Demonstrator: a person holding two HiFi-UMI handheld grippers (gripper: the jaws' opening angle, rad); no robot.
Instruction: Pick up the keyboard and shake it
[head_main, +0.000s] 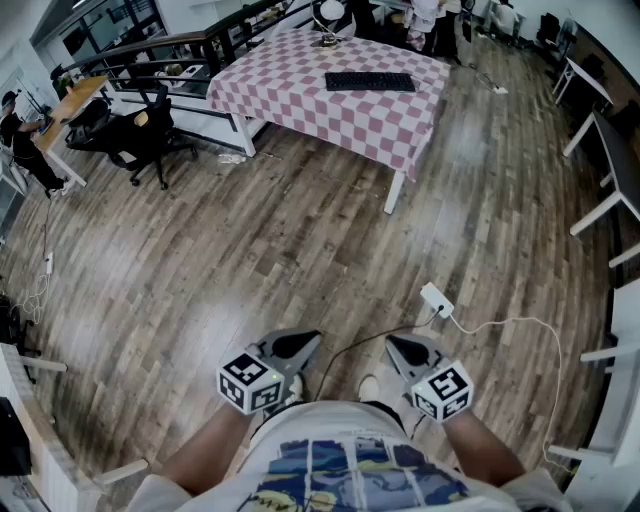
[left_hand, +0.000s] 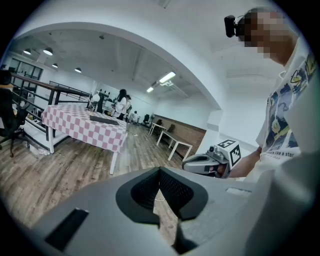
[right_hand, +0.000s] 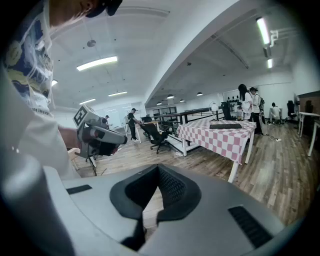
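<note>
Held low at the person's waist, the left gripper (head_main: 298, 345) and right gripper (head_main: 405, 350) point forward over bare wooden floor (head_main: 200, 260). Each has its jaws pressed together with nothing between them; through the notch of each, only floorboards show.

From where I stand, the keyboard (head_main: 370, 82) is well apart from both tools. It lies flat on the checked table (head_main: 290, 90) across the room, near the table's far side and roughly square to its edges. Nothing rests on it.

So I judge the task is at its very start: the approach, with the pick-up not yet begun. The next move calls for walking across to the table, stepping past the white power strip (head_main: 436, 298) and its cable lying on the floor just ahead of the right gripper. Then both sets of jaws need to open and come in at the keyboard's two short ends, so that it can be lifted level and shaken.
</note>
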